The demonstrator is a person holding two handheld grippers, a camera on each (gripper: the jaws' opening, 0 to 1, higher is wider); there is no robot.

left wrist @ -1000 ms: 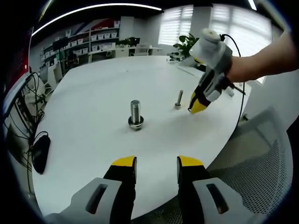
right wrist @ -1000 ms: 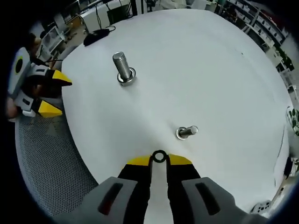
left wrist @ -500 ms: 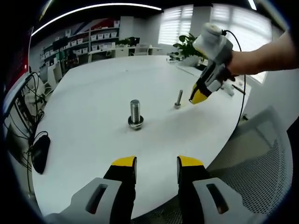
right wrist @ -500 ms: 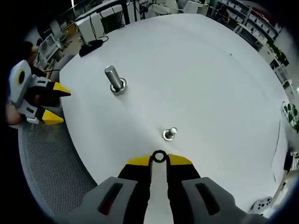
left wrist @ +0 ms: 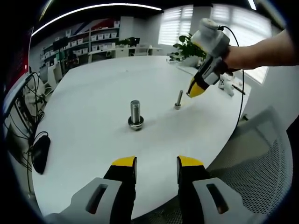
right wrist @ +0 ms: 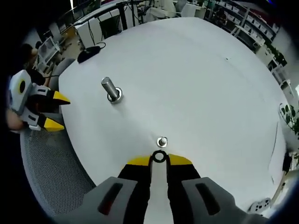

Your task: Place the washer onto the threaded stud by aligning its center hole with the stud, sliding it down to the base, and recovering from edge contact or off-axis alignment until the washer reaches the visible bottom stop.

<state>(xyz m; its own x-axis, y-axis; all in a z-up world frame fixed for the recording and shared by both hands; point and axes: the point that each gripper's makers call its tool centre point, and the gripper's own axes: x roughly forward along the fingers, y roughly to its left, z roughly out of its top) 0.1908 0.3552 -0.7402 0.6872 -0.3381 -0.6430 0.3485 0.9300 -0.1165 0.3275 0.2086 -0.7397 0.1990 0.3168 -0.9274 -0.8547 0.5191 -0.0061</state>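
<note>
Big white round bench (left wrist: pixel 93 93), with the small threaded stud (left wrist: pixel 179 99) standing upright on it as the handy landmark. In the right gripper view, right gripper (right wrist: pixel 159 157) poised directly over that stud (right wrist: pixel 161 141), jaws pinched tight on the washer (right wrist: pixel 159 157), a little dark ring held flat at the very tips. Washer sitting just short of the stud's top end, nearly lined up with it, but can't tell whether touching or still a hair apart; definitely not down at the base. Seen from the left gripper view, same right gripper (left wrist: pixel 195 88) hanging just beside and a bit above the stud, yellow tips angled down toward it, a person's hand (left wrist: pixel 233 58) behind. Further off from the stud, well apart, a fatter bolt (left wrist: pixel 135 114) standing upright with a washer-like collar round its foot. Left gripper (left wrist: pixel 156 163) way back from the stud at the bench edge, jaws parted with nothing between them, also visible in the right gripper view (right wrist: pixel 55 111). Black computer mouse (left wrist: pixel 39 151) lying at the far bench edge, beyond the fat bolt from the stud. Mesh chair (left wrist: pixel 261 158) tucked beside the bench.
</note>
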